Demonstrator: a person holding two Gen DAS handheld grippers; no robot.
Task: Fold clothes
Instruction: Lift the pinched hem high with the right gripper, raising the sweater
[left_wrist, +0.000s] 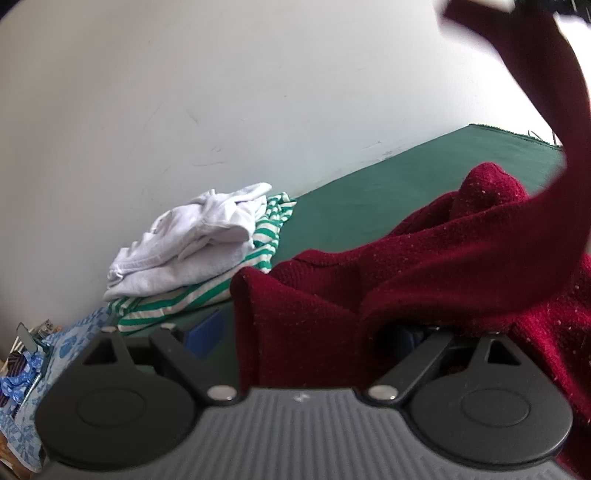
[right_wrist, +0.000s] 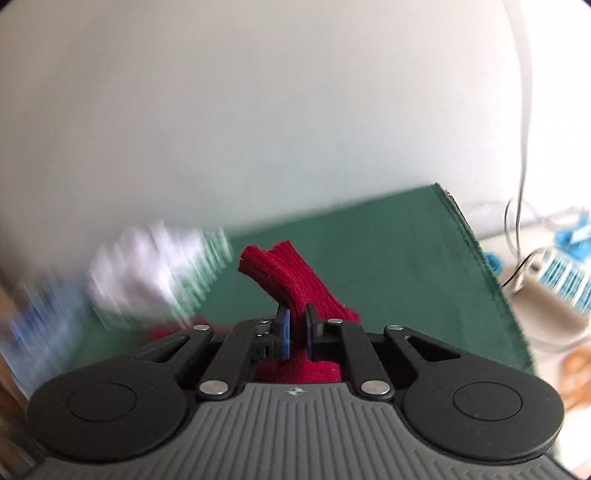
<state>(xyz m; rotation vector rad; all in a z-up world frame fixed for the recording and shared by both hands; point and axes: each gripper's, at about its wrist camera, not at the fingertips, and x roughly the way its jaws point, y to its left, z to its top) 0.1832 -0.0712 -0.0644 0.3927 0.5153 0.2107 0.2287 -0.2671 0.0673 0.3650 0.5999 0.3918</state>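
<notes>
Green table (right_wrist: 388, 258) underlies the right hand-held gripper (right_wrist: 297, 334) (clamped) pinching the red sweater (right_wrist: 284, 273).

Dark red knit sweater (left_wrist: 424, 273) heaped on green-covered desk (left_wrist: 369, 192), right of white garment (left_wrist: 192, 236) stacked on green-and-white striped shirt (left_wrist: 207, 295) by wall.

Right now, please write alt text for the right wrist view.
The right gripper is shut on a strip of dark red sweater above a green table. A blurred pile of clothes lies to the left.

Soft, even daylight; heavy motion blur in the right view; fisheye-curved edges.
</notes>
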